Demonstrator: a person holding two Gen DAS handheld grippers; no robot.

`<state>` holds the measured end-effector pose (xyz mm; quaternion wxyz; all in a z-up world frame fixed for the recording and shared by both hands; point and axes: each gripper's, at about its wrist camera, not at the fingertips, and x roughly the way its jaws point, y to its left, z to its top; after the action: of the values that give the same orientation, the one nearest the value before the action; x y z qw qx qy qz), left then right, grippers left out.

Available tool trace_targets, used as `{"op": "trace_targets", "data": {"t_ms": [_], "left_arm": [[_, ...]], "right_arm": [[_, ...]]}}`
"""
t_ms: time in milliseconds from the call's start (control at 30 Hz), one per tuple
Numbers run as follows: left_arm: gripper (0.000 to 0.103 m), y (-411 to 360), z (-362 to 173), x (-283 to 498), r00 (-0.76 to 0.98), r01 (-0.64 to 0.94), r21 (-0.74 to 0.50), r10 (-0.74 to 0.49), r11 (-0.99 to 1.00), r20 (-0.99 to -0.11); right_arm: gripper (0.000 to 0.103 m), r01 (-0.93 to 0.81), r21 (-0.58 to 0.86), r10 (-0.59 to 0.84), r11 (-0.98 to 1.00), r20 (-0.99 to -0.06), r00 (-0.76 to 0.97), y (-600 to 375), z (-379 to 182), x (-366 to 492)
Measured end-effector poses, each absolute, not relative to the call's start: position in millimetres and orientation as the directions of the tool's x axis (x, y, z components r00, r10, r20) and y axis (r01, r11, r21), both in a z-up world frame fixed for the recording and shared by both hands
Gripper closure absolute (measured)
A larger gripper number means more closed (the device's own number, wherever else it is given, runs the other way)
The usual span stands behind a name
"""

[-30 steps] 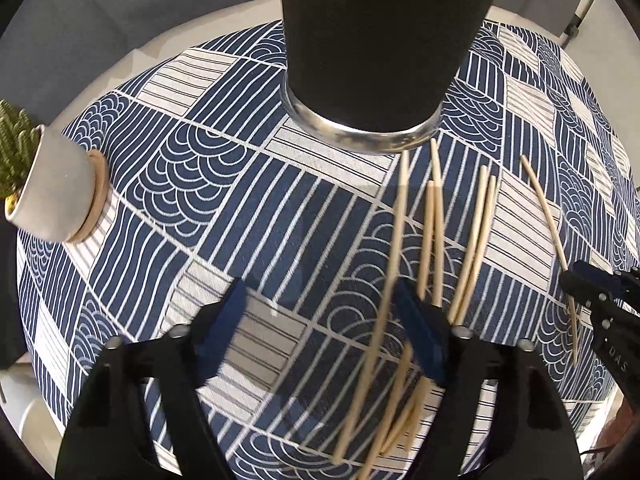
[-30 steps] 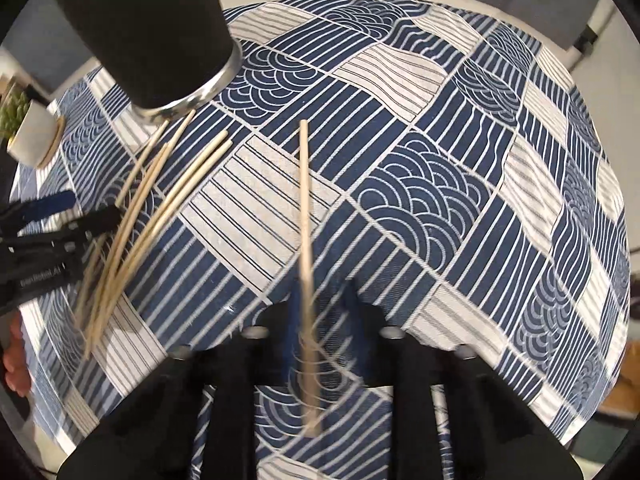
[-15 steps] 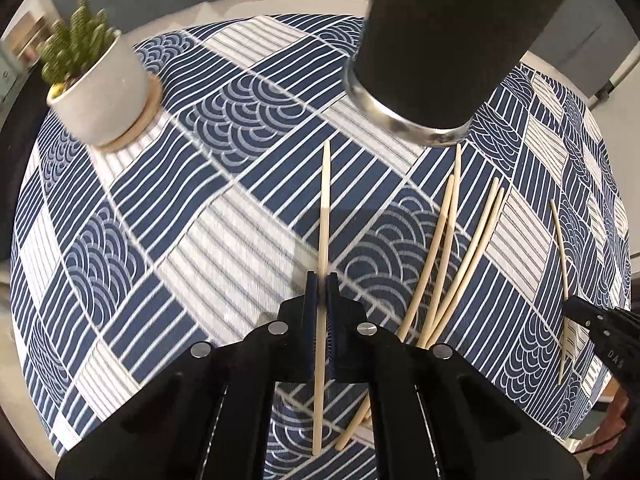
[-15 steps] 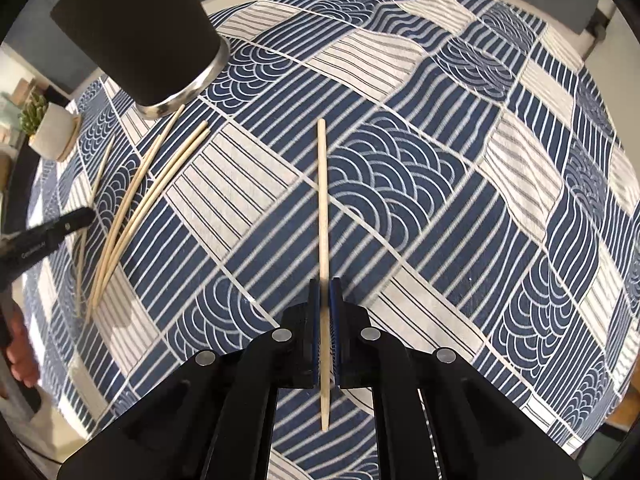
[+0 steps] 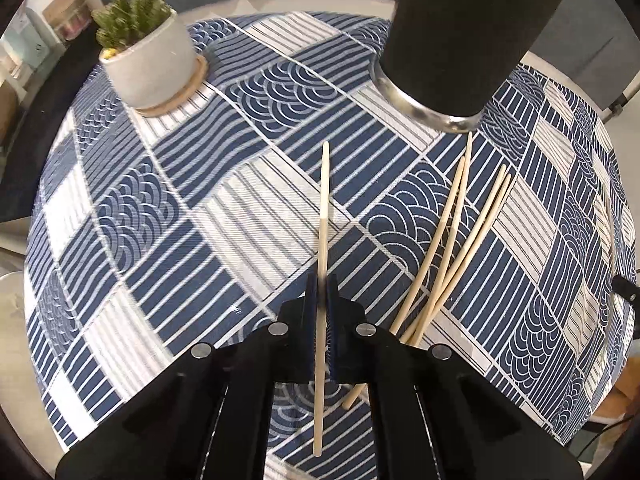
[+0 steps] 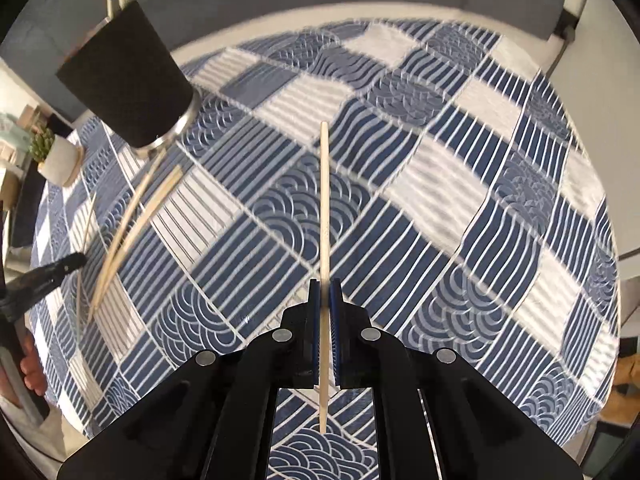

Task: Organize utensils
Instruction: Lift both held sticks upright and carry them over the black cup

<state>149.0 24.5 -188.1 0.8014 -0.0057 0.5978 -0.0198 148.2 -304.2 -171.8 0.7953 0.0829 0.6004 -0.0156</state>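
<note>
My left gripper [image 5: 320, 292] is shut on a pale wooden chopstick [image 5: 324, 208], held lengthwise above the patterned tablecloth. Several more chopsticks [image 5: 452, 240] lie fanned on the cloth to its right, their tips near the tall black holder [image 5: 468, 36] with a metal base. My right gripper [image 6: 325, 296] is shut on another chopstick [image 6: 325, 200], also lifted off the cloth. In the right wrist view the black holder [image 6: 124, 92] stands at the far left with chopstick ends poking out of its top, and the left gripper's tip [image 6: 60, 270] shows beside the loose chopsticks [image 6: 132, 232].
A small cactus in a white pot [image 5: 148, 64] stands on a coaster at the table's far left. The round table wears a blue and white patterned cloth [image 5: 200, 200]. A grey sofa lies behind it, and a person's hand [image 6: 30, 364] shows at the left edge.
The left gripper closed on one chopstick and lifted it away from the pile. The right gripper closed on its chopstick and raised it. Both views have pulled back from the table.
</note>
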Motion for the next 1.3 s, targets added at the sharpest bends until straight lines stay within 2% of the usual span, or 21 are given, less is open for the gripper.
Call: {"op": "trace_targets", "data": {"t_ms": [367, 600, 867, 1200, 1300], "left_arm": [[0.099, 38.2, -99.5, 159.4, 0.412, 0.009, 0.023, 0.017, 1.0, -0.911], [0.099, 26.1, -52.2, 195.8, 0.494, 0.022, 0.051, 0.033, 0.998, -0.869], [0.099, 13.1, -3.7, 225.0, 0.596, 0.069, -0.012, -0.051, 0.998, -0.801], [0.099, 4.3, 41.7, 253.3, 0.71, 0.146, -0.073, -0.156, 0.987, -0.686], [0.099, 5.3, 60.4, 255.3, 0.75, 0.199, -0.13, -0.236, 0.971, -0.618]], "right_arm": [[0.099, 0.073, 0.155, 0.107, 0.985, -0.887, 0.448, -295.6, -105.5, 169.8], [0.099, 0.069, 0.104, 0.045, 0.992, -0.812, 0.582, -288.6, -54.7, 187.8], [0.099, 0.024, 0.11, 0.067, 0.994, -0.744, 0.665, -275.4, -10.1, 210.1], [0.098, -0.167, 0.317, 0.333, 0.933, -0.593, 0.733, -255.3, 31.3, 252.3], [0.098, -0.275, 0.336, 0.418, 0.901, -0.502, 0.757, -245.2, 37.4, 265.0]]}}
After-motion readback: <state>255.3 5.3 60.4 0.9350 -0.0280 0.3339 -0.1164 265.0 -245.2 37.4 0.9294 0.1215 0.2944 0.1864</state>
